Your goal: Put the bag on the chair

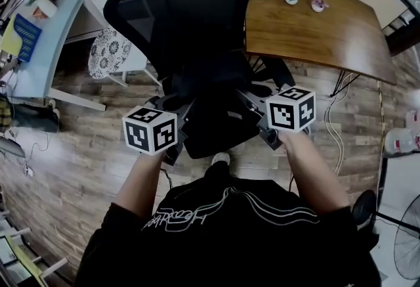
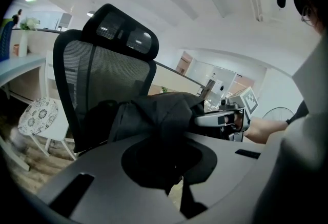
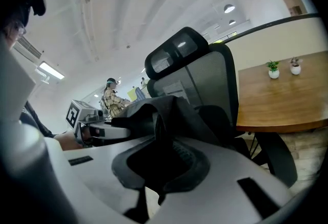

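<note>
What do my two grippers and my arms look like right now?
The left gripper and the right gripper each carry a white cube with black square markers. Their bodies are broad pale grey shells with dark slots. The forearms are bare below a black short-sleeved top printed with white lines.

Crumpled black bag close in front of upright black mesh chair.

Black short-sleeved shirt with white, perhaps lettered, line print.
</note>
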Demonstrator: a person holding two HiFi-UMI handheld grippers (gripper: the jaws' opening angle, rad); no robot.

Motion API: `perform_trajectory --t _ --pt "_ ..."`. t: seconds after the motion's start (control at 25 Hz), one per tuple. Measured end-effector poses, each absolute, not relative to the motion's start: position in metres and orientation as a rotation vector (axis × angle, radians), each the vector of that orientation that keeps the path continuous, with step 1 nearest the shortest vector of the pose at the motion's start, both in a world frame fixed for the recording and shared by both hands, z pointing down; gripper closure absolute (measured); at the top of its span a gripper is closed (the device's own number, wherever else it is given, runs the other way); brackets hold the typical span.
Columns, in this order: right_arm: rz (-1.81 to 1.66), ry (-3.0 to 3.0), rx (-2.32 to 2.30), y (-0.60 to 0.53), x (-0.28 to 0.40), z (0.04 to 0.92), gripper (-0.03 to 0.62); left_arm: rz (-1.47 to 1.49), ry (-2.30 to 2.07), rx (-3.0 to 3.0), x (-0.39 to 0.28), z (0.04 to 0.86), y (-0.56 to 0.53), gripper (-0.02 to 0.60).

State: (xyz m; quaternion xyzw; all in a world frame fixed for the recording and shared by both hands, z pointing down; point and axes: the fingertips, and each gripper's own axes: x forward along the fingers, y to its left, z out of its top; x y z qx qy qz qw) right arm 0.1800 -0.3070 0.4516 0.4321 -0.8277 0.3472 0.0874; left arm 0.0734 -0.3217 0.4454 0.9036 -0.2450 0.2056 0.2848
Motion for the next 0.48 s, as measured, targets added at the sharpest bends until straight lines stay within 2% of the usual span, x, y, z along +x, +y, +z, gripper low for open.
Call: perform_trajectory --t 0.48 --pt "1.101 -2.493 1.261 -0.375 0.199 0.476 0.574 0.553 -0.746 2.358 0.09 0.469 -0.385 0.546"
